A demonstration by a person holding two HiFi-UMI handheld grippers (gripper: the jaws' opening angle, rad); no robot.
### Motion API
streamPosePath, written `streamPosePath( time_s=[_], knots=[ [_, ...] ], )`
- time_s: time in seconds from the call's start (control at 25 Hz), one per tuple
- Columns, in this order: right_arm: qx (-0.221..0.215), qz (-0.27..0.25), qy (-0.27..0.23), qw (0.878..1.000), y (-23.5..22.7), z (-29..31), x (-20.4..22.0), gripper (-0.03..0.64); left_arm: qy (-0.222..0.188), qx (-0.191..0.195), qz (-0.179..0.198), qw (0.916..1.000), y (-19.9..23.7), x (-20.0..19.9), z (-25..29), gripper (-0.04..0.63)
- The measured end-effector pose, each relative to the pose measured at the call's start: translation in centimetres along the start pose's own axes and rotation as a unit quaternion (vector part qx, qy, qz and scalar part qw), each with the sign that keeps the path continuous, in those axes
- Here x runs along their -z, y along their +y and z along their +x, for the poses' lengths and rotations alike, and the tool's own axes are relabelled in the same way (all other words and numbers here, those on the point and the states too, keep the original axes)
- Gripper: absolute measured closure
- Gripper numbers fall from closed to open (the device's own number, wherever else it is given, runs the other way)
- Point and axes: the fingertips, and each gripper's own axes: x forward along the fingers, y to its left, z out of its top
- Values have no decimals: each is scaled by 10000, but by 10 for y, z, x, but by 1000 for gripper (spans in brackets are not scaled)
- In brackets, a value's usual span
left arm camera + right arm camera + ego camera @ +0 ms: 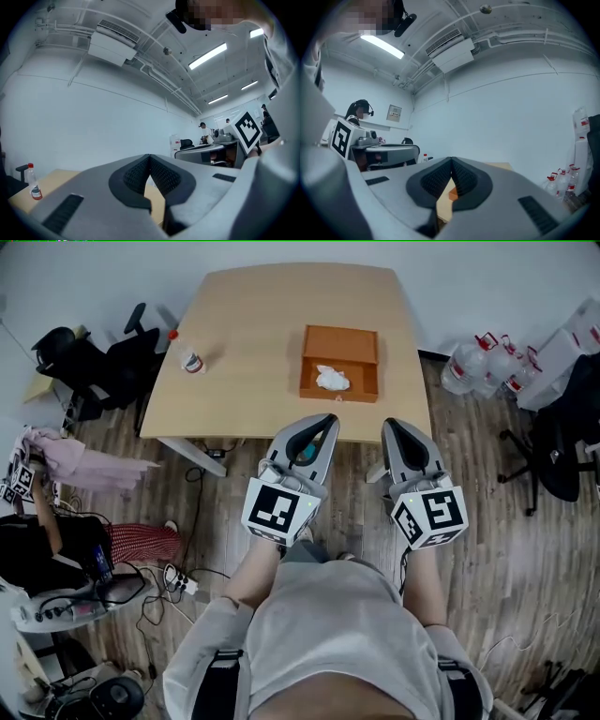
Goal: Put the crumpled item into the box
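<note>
l gripper (322, 423) + r gripper (395, 426): jaws fully closed, nothing held, both just off the tabletop (253, 324) near edge. crumpled item (332, 379) sits inside box (339, 337), near edge, right of centre. bottle (191, 359) by left edge.

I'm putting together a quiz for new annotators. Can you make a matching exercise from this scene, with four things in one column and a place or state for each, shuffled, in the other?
Things
1. crumpled white item
2. small bottle
3. water jugs
4. right gripper

Place or state
A. off the table, to its right
B. inside the orange box
C. jaws shut, nothing between them
D. standing on the table's left part

Pairs: 1-B, 2-D, 3-A, 4-C
</note>
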Motion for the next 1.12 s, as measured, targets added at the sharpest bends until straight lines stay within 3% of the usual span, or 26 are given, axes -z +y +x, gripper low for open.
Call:
streamPosePath(
  time_s=[1.12],
  knots=[
    [-584, -45, -77, 9983, 11, -84, 2, 607, 117, -409, 39, 9991, -86, -6, -34, 581]
  ],
)
